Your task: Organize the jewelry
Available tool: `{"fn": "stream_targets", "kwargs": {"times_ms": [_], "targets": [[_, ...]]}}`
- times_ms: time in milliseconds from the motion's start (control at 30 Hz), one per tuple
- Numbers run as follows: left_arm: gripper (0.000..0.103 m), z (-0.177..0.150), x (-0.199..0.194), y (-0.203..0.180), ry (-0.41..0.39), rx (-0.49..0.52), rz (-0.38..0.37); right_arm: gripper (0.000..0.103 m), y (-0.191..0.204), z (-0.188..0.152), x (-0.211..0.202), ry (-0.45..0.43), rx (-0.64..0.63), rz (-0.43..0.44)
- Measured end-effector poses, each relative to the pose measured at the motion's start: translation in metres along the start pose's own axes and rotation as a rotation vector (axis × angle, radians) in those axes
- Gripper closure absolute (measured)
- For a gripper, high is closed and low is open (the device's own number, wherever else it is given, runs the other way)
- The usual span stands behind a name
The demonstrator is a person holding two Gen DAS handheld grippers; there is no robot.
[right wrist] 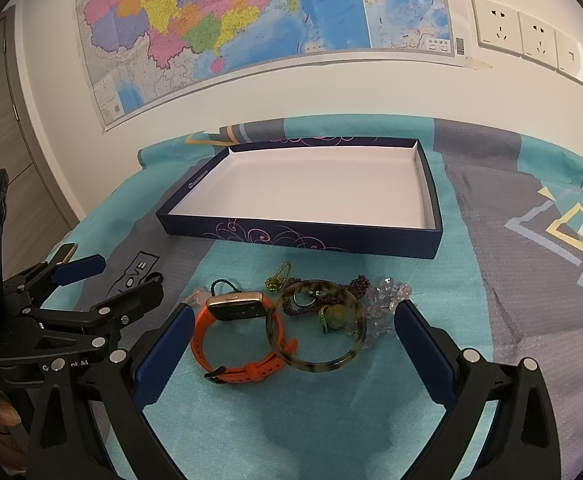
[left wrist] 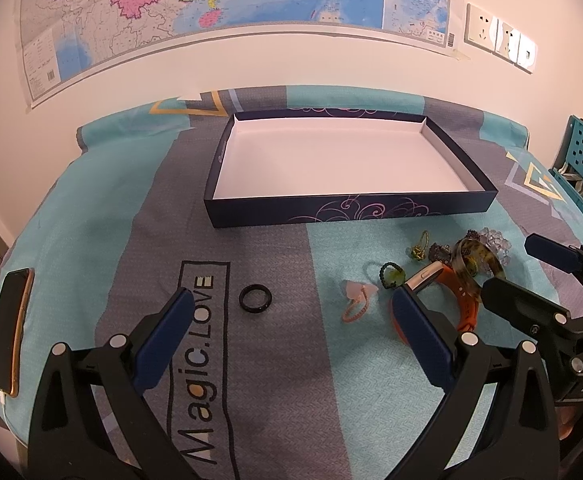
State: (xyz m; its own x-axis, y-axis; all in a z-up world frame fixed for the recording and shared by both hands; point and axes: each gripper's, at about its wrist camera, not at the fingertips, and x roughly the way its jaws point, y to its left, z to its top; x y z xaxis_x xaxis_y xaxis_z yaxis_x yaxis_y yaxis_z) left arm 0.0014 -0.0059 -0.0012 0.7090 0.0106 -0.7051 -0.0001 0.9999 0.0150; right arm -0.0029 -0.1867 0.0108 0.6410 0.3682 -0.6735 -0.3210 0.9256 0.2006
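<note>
Your box (left wrist: 343, 160) sits empty, jewelry (right wrist: 315, 320) unsorted on the bed's near edge, both hand-held grippers (left wrist: 291, 320) (right wrist: 295, 332) released.

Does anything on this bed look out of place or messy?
Yes: the small black ring lies alone on the grey stripe, apart from the tangled jewelry heap around the mottled tortoiseshell bangle. The dark-blue cardboard tray holds nothing.

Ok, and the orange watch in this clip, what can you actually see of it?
The orange watch has a rubbery-looking orange strap, buckled into a loop with a dark keeper, and a rectangular dark face in a gold-toned case. It lies on the teal bedspread in front of the box, case tilted up. The mottled bangle overlaps its strap. Both grippers are open; neither touches it.
</note>
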Motion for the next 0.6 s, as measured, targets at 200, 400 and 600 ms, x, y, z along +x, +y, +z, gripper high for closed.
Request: {"fn": "stream_targets", "kwargs": {"times_ms": [200, 400, 600], "targets": [[0.006, -0.0005, -0.0010, -0.0010, 0.000, 0.002, 0.002, 0.006, 0.0003, -0.0009, 0.0001, 0.000, 0.002, 0.000], [0.006, -0.0030, 0.0000, -0.0025, 0.001, 0.004, 0.001, 0.006, 0.0004, -0.0015, 0.0000, 0.001, 0.004, 0.003], [0.006, -0.0043, 0.0006, -0.0033, 0.003, 0.006, 0.002, 0.006, -0.0006, -0.0019, 0.0004, 0.003, 0.008, 0.006]]}}
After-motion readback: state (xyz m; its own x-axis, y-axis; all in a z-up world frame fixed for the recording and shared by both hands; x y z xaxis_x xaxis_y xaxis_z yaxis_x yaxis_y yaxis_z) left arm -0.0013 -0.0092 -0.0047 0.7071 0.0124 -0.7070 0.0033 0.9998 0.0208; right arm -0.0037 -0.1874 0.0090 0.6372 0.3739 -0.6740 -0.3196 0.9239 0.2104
